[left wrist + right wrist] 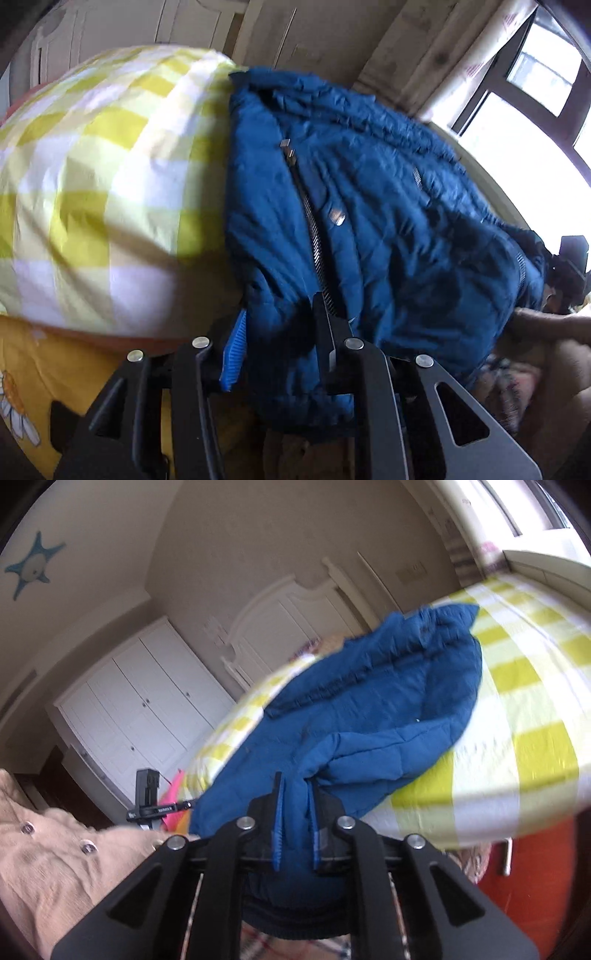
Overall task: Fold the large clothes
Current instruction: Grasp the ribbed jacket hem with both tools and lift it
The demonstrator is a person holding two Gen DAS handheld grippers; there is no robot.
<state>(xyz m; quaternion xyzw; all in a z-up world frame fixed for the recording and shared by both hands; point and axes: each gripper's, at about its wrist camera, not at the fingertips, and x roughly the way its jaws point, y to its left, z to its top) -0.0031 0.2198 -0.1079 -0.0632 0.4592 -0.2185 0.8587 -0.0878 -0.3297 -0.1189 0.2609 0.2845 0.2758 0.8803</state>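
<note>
We've got the blue jacket point(369, 221) sprawled on the yellow-checked bedspread point(103, 177), hem end hanging off its edge. Left gripper point(280, 332) and right gripper point(295, 827) each pinch that hem.

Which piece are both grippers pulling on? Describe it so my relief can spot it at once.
Find the bed's yellow-and-white checked cover. The blue padded jacket lies on it, its near edge pinched in the left gripper and right gripper. Unlike the beige buttoned garment nearby, it has a metal zip.

Left hand-held gripper point(280, 347) and right hand-held gripper point(295, 827), both clamped.
</note>
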